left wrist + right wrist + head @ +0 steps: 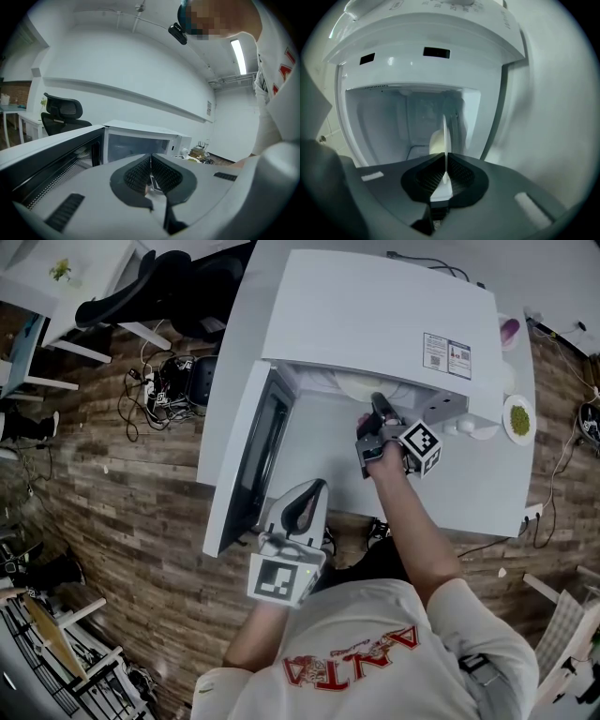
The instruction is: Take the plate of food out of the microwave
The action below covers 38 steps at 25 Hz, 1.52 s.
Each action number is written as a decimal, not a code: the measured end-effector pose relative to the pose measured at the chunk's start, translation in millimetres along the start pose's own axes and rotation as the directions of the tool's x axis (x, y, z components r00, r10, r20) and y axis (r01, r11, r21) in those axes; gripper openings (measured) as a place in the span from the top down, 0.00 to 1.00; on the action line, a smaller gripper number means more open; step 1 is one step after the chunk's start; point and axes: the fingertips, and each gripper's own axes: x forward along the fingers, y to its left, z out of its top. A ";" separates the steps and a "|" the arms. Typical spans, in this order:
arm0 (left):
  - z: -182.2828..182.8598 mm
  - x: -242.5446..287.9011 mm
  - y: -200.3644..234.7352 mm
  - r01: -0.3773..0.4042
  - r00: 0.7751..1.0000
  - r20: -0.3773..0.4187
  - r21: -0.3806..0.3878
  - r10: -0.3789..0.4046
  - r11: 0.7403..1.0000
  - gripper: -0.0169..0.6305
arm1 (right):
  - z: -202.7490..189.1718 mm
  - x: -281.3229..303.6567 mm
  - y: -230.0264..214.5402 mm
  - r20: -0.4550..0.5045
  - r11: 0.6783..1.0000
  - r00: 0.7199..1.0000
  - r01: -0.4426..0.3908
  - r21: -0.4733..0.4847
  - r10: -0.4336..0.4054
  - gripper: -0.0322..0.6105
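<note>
The white microwave (375, 324) stands on a white table (469, 493) with its door (248, 456) swung open to the left. A white plate (361, 388) shows at the mouth of the cavity. My right gripper (378, 407) reaches into the opening and is shut on the plate's rim. In the right gripper view the plate (446, 136) is edge-on between the pads of the right gripper (446, 168), with a pale lump of food (435, 143) on it. My left gripper (309, 498) hangs near the door's lower edge. Its pads (140, 173) meet, with nothing between them.
A small plate of green food (518, 418) and a purple cup (509, 331) sit at the table's right end. A black office chair (141, 287) and tangled cables (159, 381) are on the wooden floor to the left. The open door (51, 154) fills the space left of my left gripper.
</note>
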 end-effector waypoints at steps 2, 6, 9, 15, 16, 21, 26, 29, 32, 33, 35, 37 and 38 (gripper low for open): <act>-0.1 -0.8 -0.5 -0.002 1.000 0.001 -0.002 0.002 1.000 0.95 | 1.0 -2.3 -0.1 0.002 1.000 1.000 -0.011 0.000 0.011 0.92; 0.7 -1.8 0.1 -0.004 1.000 0.005 -0.012 0.004 1.000 0.95 | 1.3 -7.7 4.7 -0.002 0.999 0.999 -0.035 -0.010 0.035 0.92; 5.8 -2.5 3.8 -0.011 1.000 0.023 -0.011 0.011 1.000 0.95 | 0.0 -15.6 10.3 -0.004 0.999 0.999 -0.044 -0.007 0.044 0.92; 14.8 -3.8 10.4 -0.022 0.998 0.057 -0.008 0.022 1.000 0.95 | -3.6 -40.0 16.9 -0.020 0.999 0.999 -0.048 -0.012 0.048 0.92; 15.8 -4.5 10.7 -0.021 0.998 0.060 -0.011 0.022 1.000 0.95 | -5.4 -45.7 17.1 -0.024 0.999 0.999 -0.045 -0.011 0.045 0.92; 22.0 -7.4 8.2 -0.002 0.997 0.071 -0.009 0.003 1.000 0.95 | -17.6 -77.7 19.6 -0.050 0.999 0.998 -0.040 -0.003 0.040 0.92; 27.3 -4.7 -1.2 0.039 0.996 0.075 0.008 -0.039 0.999 0.95 | -22.9 -111.7 19.9 -0.059 0.999 0.997 -0.044 0.017 0.045 0.92; 26.1 -2.6 -11.4 0.068 0.995 0.068 0.019 -0.069 0.998 0.95 | -26.4 -131.2 20.1 -0.067 0.998 0.996 -0.058 0.010 0.058 0.92; 23.2 4.6 -25.1 0.109 0.992 0.056 0.028 -0.111 0.994 0.95 | -25.9 -152.9 17.4 -0.061 0.997 0.996 -0.069 0.023 0.070 0.92; 22.5 7.3 -30.5 0.127 0.990 0.051 0.033 -0.128 0.991 0.95 | -25.5 -161.5 16.2 -0.060 0.997 0.995 -0.073 0.026 0.074 0.92; 21.7 12.3 -42.6 0.161 0.986 0.042 0.046 -0.163 0.986 0.95 | -24.4 -180.7 12.7 -0.058 0.997 0.995 -0.077 0.030 0.079 0.92; 21.2 17.4 -55.7 0.193 0.980 0.034 0.059 -0.195 0.979 0.95 | -21.4 -200.8 8.1 -0.052 0.996 0.996 -0.077 0.040 0.079 0.92; 20.7 20.2 -62.4 0.209 0.977 0.030 0.064 -0.211 0.976 0.95 | -19.0 -210.6 5.8 -0.046 0.996 0.996 -0.077 0.045 0.079 0.92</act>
